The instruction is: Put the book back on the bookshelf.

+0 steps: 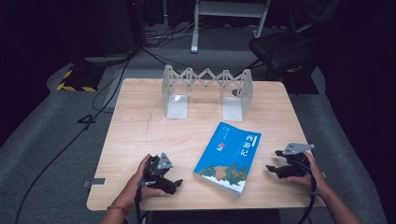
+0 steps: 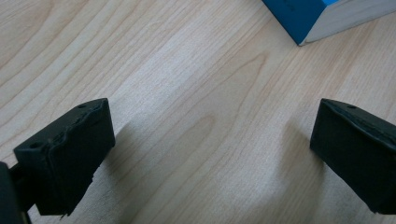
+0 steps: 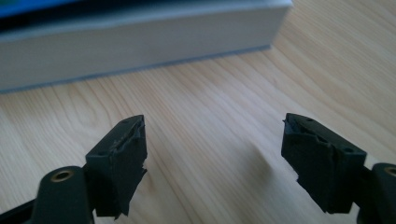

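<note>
A thick blue-covered book [image 1: 229,156] lies flat on the wooden table [image 1: 140,130], angled, near the front middle. My left gripper [image 1: 173,183] rests on the table left of the book, jaws wide open over bare wood; a blue corner of the book [image 2: 322,16] shows at the top right of the left gripper view. My right gripper [image 1: 274,163] hovers just right of the book, pointing at it, jaws open with nothing between them. The book's pale page edge [image 3: 135,42] faces it a short way ahead.
A white folding bookend rack [image 1: 208,91] stands at the back middle of the table. Cables trail over the grey floor at the left, and a dark chair [image 1: 280,46] stands behind the table's right corner.
</note>
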